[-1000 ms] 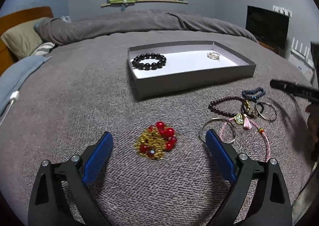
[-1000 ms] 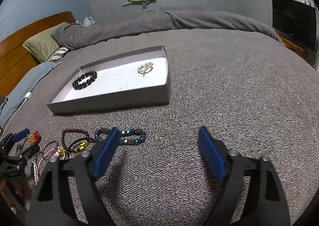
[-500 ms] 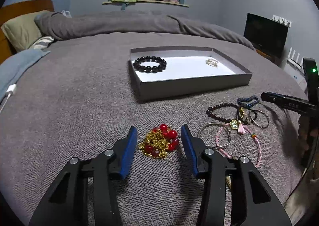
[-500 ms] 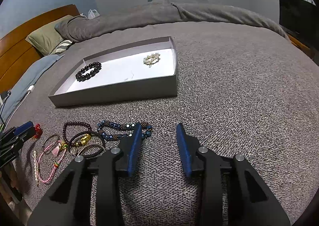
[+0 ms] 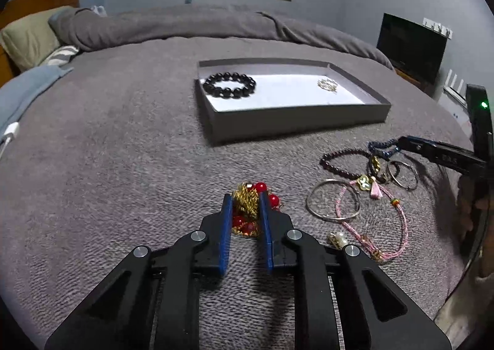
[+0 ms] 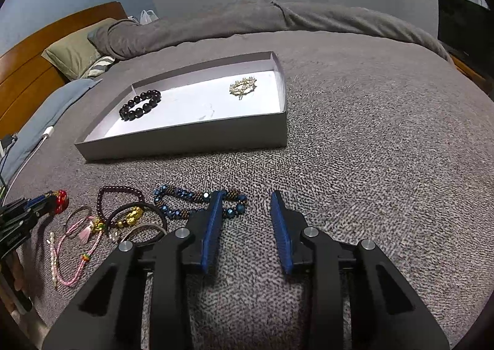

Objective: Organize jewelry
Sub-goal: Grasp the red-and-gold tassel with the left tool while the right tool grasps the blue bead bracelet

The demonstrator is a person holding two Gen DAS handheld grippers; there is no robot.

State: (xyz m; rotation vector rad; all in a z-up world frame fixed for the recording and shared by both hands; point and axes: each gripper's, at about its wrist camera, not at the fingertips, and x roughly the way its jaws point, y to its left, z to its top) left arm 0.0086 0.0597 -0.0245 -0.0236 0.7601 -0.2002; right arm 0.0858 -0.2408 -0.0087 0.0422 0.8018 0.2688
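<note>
Where grey blanket (image 5: 123,140) spreads, tray (image 5: 293,124) sits; dim room.

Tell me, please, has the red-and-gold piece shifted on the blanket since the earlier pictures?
Cannot tell; the left gripper, closing around the red-and-gold piece, moves the view, but the piece sits alike relative to the silver bangle.

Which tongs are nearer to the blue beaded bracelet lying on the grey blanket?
Right tongs: one tip lies over the blue beaded bracelet. Left tongs, closing around the red-and-gold jewelry, are far across the pile.

No text, label, brand or number can be read clearly on anything here.
</note>
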